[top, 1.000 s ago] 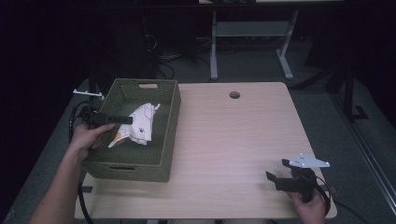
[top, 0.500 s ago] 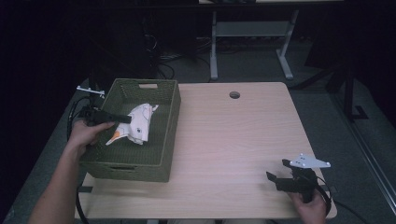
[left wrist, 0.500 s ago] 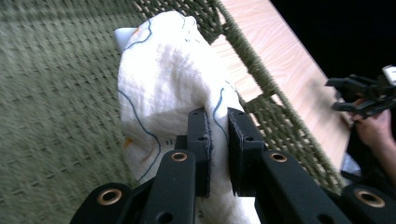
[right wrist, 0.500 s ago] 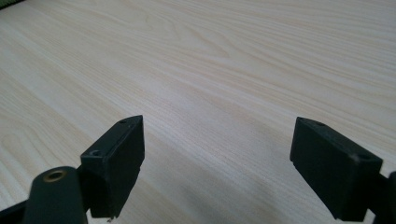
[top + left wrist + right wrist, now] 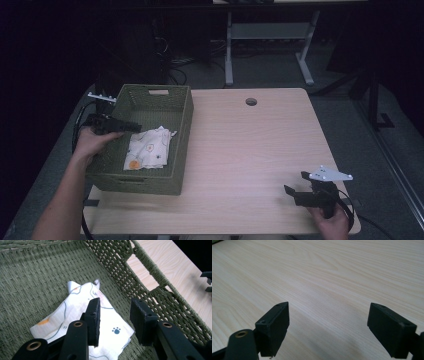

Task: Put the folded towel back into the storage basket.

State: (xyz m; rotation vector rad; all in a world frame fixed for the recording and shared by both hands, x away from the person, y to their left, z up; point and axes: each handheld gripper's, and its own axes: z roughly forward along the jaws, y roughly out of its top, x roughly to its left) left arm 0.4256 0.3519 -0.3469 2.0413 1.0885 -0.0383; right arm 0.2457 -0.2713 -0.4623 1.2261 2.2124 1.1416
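The left gripper (image 5: 113, 320) hangs over the inside of the green woven basket (image 5: 182, 117), its jaws partly apart and just opened, with nothing pressed between the pads. Directly below and a little ahead of those jaws lies the patterned cloth (image 5: 82, 315), flat on the basket floor (image 5: 32, 290) and free of the pads; in the high view the cloth (image 5: 149, 150) sits just beyond the tips of the left gripper (image 5: 131, 126), toward the basket's near right part. Well away across the wooden table (image 5: 250, 145), at its near right corner, the right gripper (image 5: 296, 185) rests low with its jaws wide apart and empty, bare tabletop (image 5: 324, 277) ahead of it.
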